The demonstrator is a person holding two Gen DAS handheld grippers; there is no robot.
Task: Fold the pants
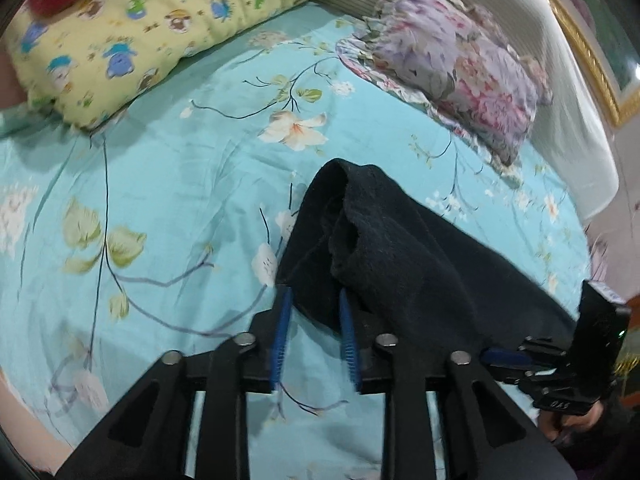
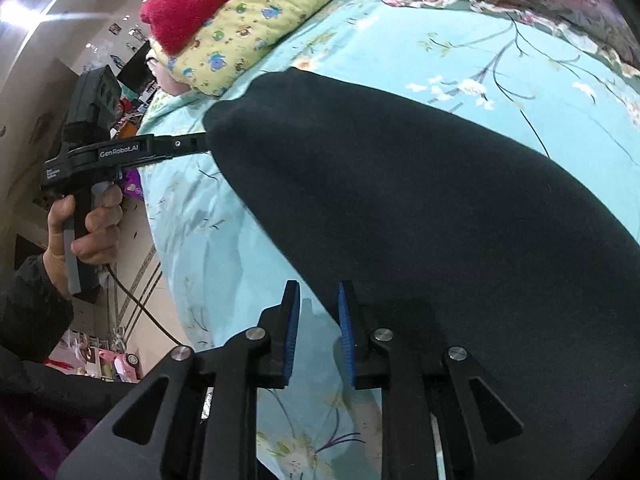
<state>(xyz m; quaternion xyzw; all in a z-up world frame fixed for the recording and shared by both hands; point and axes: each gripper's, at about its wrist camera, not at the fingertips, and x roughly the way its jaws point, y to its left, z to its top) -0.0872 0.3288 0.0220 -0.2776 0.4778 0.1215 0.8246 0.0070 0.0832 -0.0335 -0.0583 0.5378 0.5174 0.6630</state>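
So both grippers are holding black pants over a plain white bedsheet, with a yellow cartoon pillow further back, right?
Not quite: the bedsheet is light blue with a flower print, not plain white, as the left wrist view shows. The black pants and yellow cartoon pillow are as you say.

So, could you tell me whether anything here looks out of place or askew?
Only the pants stand out: near the left gripper the dark fabric is bunched into a raised, rumpled hump instead of lying flat on the floral bedsheet. The pillows look ordinary.
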